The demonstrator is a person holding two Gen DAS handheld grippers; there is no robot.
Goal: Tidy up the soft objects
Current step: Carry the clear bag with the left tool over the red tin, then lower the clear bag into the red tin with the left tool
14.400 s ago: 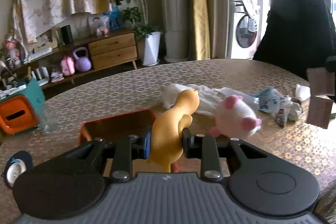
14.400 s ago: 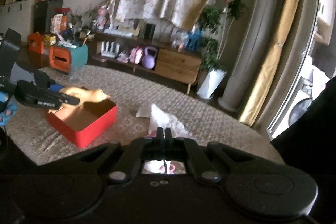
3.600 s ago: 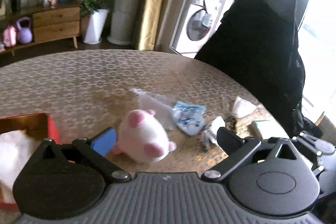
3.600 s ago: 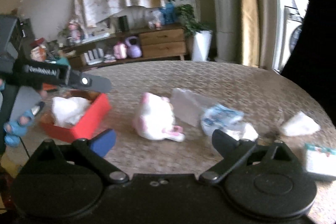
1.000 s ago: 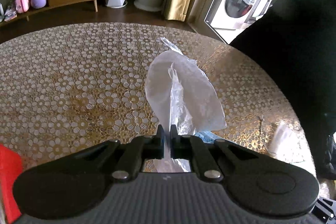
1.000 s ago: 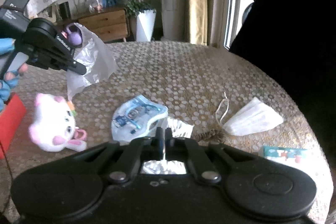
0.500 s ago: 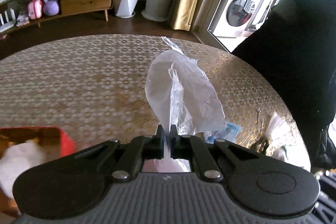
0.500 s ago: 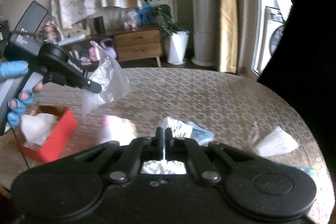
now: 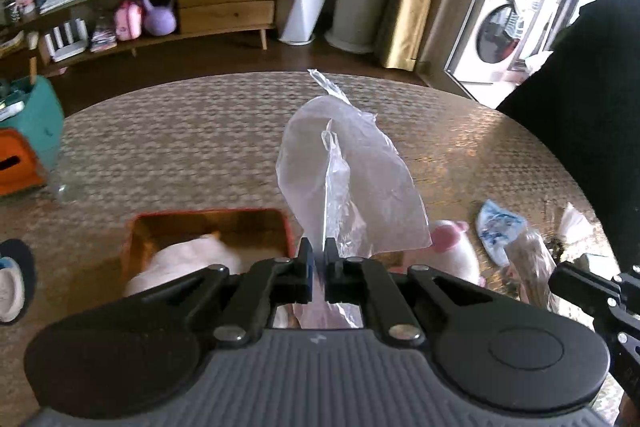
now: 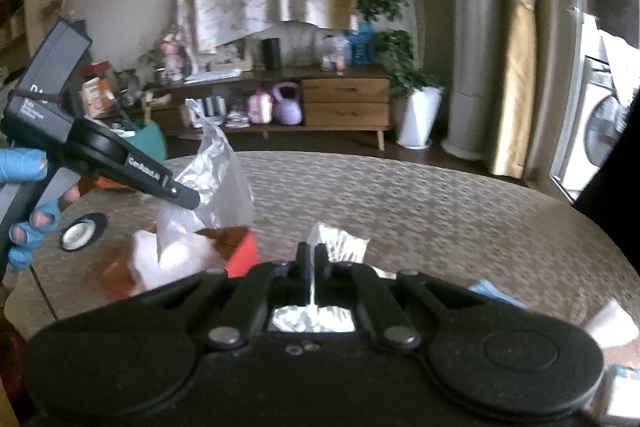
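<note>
My left gripper (image 9: 317,255) is shut on a clear plastic bag (image 9: 348,179) and holds it in the air just right of the red box (image 9: 208,227); the bag also shows in the right wrist view (image 10: 216,183). The box holds white soft cloth (image 9: 180,263). My right gripper (image 10: 310,259) is shut on a crumpled white wrapper (image 10: 338,241), held above the table right of the red box (image 10: 240,253). A pink-and-white plush (image 9: 452,251) lies on the table right of the box.
A blue-printed packet (image 9: 500,231) and a white mask (image 9: 576,223) lie at the right of the round patterned table (image 9: 180,147). A teal-and-orange bin (image 9: 24,143) stands at the far left edge. A small round black item (image 10: 82,231) lies left of the box.
Both grippers have swung left toward the red box, each still holding its item. The box now sits directly ahead of the left gripper.
</note>
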